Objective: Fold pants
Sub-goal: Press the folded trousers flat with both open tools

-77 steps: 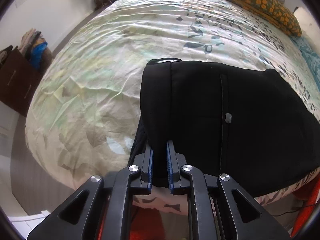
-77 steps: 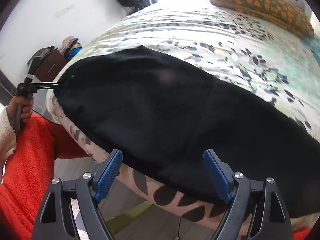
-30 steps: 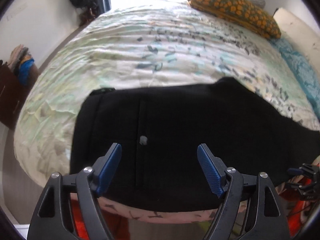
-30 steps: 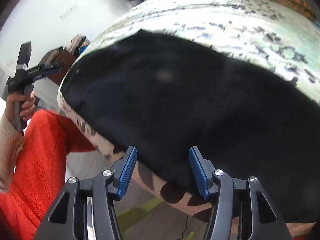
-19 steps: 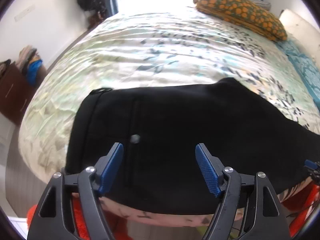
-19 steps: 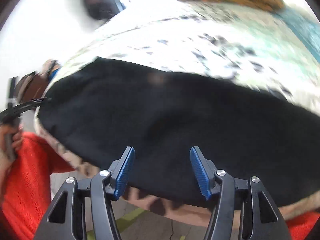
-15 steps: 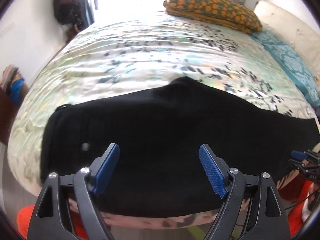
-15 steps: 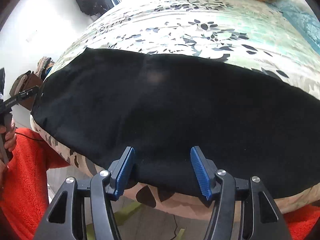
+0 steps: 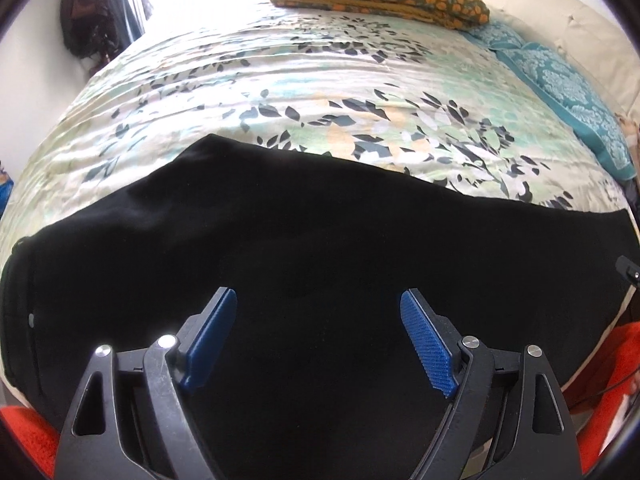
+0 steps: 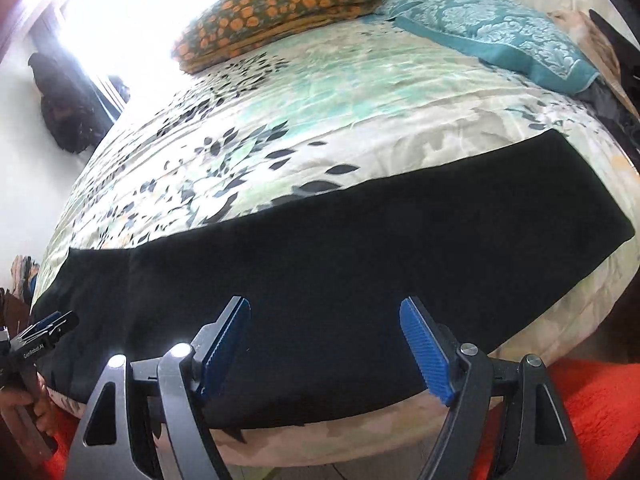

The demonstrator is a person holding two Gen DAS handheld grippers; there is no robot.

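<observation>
The black pants (image 9: 320, 248) lie flat in a long band along the near edge of the bed (image 9: 304, 92), stretching past both sets of jaws. The left gripper (image 9: 316, 328) hovers above the middle of the cloth, jaws spread wide and empty. The right gripper (image 10: 324, 336) hangs over the leg section, its jaws opening, nothing between them. To my eye the risk is the edge: a grab that catches one layer only, or drags toward the jaws, could pull the pants off the bed.
</observation>
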